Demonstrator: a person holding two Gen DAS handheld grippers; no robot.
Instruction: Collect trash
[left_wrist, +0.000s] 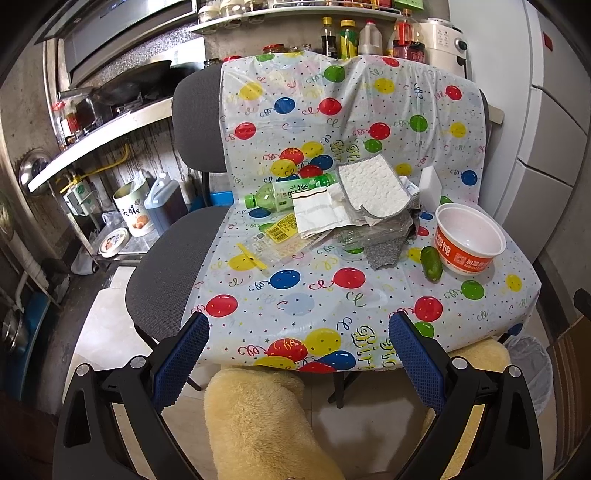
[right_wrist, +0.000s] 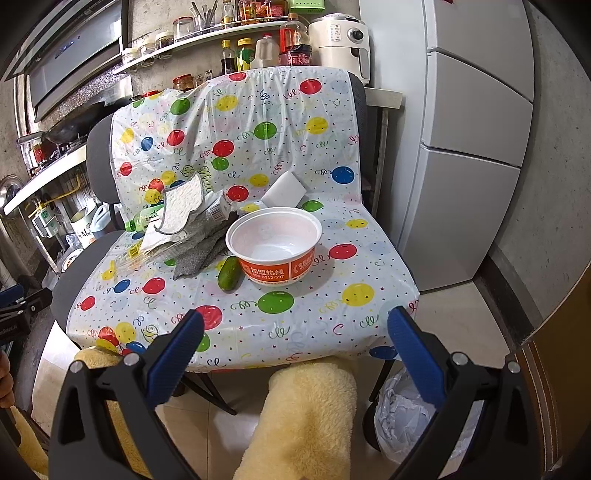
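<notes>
Chair seat (left_wrist: 325, 295), under a draped tablecloth (left_wrist: 369, 110): bottle (left_wrist: 284, 190) at rear left; wrappers (left_wrist: 317, 218) and cloth (left_wrist: 373, 186) piled centre; cucumber (left_wrist: 431, 263) touching bowl (left_wrist: 469, 240) at right; bin (right_wrist: 417, 417) on floor, right.

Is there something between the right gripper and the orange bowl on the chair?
Nothing visible: only bare balloon-print cover lies between the open right gripper and the orange bowl. The cucumber lies beside the bowl's left.

The front half of the balloon-printed plastic sheet (right_wrist: 295, 321) lies bare, open to approach. Farther back, the orange-and-white paper bowl (right_wrist: 275, 251) and small green cucumber (right_wrist: 229, 274) flank the heaped wrappers and grey cloths (left_wrist: 354, 214).
</notes>
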